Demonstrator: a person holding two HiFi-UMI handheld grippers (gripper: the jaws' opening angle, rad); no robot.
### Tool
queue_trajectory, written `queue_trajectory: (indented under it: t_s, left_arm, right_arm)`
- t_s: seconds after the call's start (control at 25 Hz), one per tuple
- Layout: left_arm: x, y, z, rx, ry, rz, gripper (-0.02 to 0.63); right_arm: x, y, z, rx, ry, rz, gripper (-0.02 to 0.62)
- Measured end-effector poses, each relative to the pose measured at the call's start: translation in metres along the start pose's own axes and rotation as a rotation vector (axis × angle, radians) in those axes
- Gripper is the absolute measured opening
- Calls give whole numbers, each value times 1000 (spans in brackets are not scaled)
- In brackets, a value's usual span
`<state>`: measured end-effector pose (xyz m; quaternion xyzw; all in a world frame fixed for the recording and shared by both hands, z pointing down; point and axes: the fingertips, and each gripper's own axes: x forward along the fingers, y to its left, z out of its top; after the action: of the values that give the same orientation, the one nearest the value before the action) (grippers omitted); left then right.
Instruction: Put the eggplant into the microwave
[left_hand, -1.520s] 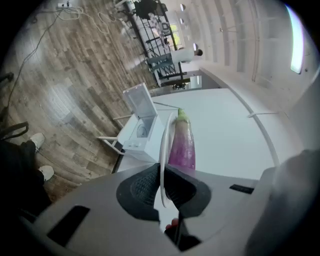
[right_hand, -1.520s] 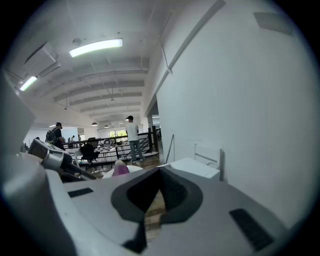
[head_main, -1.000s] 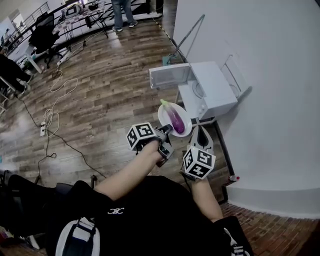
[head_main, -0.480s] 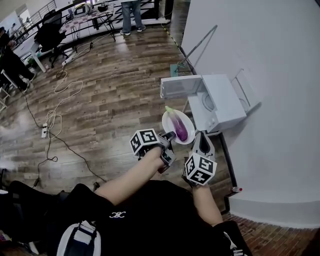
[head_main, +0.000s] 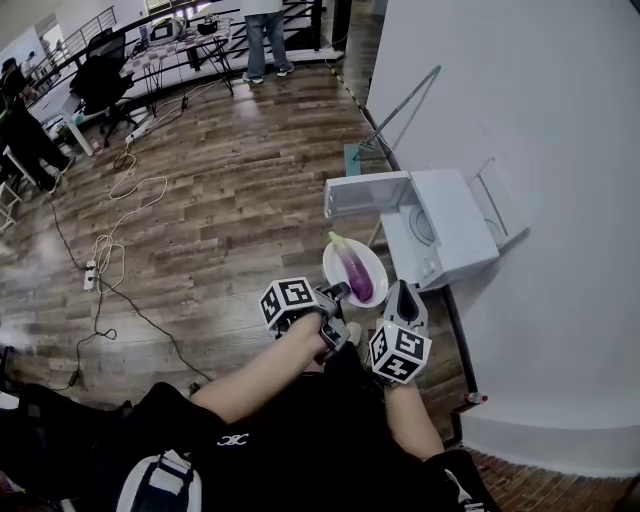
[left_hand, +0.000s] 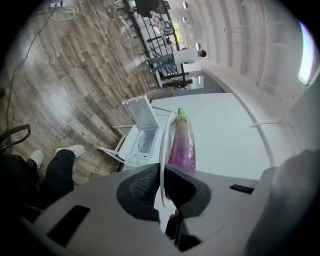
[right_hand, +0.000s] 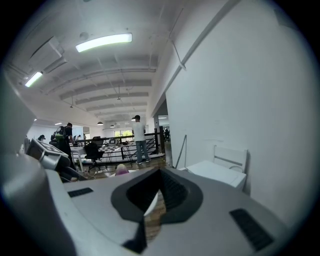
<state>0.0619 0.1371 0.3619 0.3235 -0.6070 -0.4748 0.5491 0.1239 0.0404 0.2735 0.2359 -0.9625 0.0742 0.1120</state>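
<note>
both the left gripper (head_main: 335, 293) and right gripper (head_main: 402, 292) pinch opposite rims of the plate (head_main: 330, 265) bearing the loose eggplant (head_main: 356, 274) near the open microwave (head_main: 440, 225), so any tilt or uneven pull could roll it onto the floor (head_main: 220, 220).

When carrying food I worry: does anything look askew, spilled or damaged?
Nothing stands out: the eggplant lies whole on the plate, the left gripper and right gripper clamp its rim, and the microwave door is open.
</note>
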Motion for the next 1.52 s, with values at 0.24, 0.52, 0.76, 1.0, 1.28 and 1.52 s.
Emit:
queue_trajectory:
  t_s: [0.24, 0.52, 0.76, 1.0, 1.28, 1.52]
  left_arm:
    - [42, -18, 29, 29, -8, 7, 15]
    - [111, -58, 69, 55, -13, 3, 15]
    - [176, -85, 89, 49, -12, -3, 15]
    - [231, -102, 98, 62, 9, -13, 15]
    - [261, -116, 102, 67, 43, -11, 15]
    - [285, -118, 105, 76, 82, 2, 15]
  right_arm:
    - [59, -19, 14, 14, -15, 15, 12]
    - [133, -61, 54, 23, -59, 0, 12]
    - [195, -93, 76, 33, -51, 48, 12]
    - [235, -128, 77, -5, -35, 20, 12]
    - [253, -160, 85, 66, -43, -27, 12]
    - [266, -169, 85, 80, -43, -54, 12]
